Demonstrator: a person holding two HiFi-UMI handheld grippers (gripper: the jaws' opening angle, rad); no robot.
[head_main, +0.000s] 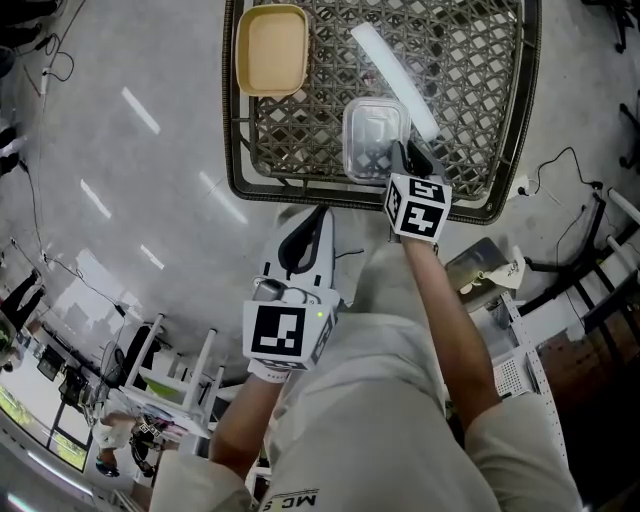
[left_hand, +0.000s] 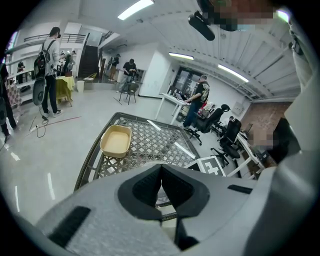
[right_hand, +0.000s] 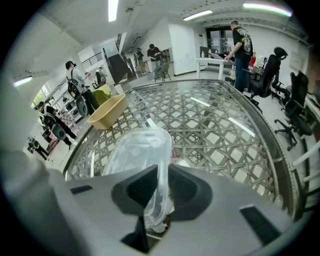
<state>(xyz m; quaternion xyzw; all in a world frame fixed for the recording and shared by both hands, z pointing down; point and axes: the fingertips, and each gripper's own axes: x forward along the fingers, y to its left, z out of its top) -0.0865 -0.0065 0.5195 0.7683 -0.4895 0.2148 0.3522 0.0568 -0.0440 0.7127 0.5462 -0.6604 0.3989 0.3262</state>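
Observation:
A clear plastic container (head_main: 375, 138) sits near the front edge of a glass-topped wicker table (head_main: 232, 150). My right gripper (head_main: 410, 160) is shut on the container's near rim. In the right gripper view the thin clear wall (right_hand: 140, 155) runs between the two jaws of that gripper (right_hand: 159, 200). A tan rectangular tub (head_main: 271, 48) stands at the table's far left corner, also seen as the tan tub (left_hand: 116, 140) and the tan tub (right_hand: 107, 111). My left gripper (head_main: 305, 235) hovers just short of the table's front edge, shut with nothing in it, jaws together (left_hand: 161, 187).
A white wire rack (head_main: 165, 385) stands on the floor at lower left. A stand and cables (head_main: 560, 170) lie right of the table. Several people (left_hand: 50, 70) and office chairs (right_hand: 300, 95) are beyond the table.

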